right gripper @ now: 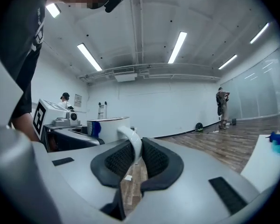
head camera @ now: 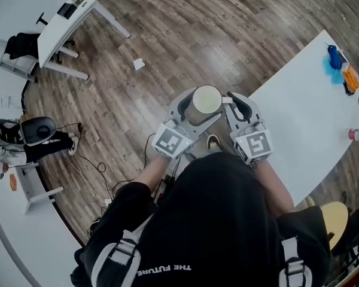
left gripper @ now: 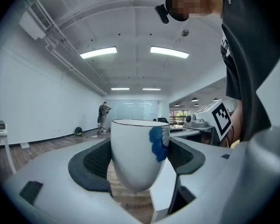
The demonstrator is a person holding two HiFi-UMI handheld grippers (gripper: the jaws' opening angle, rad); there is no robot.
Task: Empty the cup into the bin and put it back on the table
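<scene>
Closest to the person's chest, the two tools sat side by side with the cup [head camera: 206, 100] shared between them. The left hand-held gripper [left gripper: 140, 164] had its dark pads pressed on either side of the cup's rounded body, low down, with the blue mark [left gripper: 158, 143] turned towards its right-hand pad. The right hand-held gripper [right gripper: 136, 160] was drawn in narrow, pinching the thin white handle [right gripper: 132, 143] between its pads. The cup therefore lay straight ahead of both tools, and its handle stuck out towards the person's right.

The cup's long axis stood upright, with the mouth facing up at the head camera. The inside looked pale, and whether anything remained in it could not be told. It hung in the air over the wooden floor [head camera: 167, 40] and was not resting on anything.

Just beyond and to the right ran the near edge of the white surface [head camera: 305, 118], so the right arm was the nearer one to it. Setting the cup down would probably mean carrying it rightward and forward while keeping it level. No bin showed in any view, so which way a tipping move should go could not be judged.

Farther off, small blue items [head camera: 334, 61] lay at the far end of the surface, well apart from the cup.
</scene>
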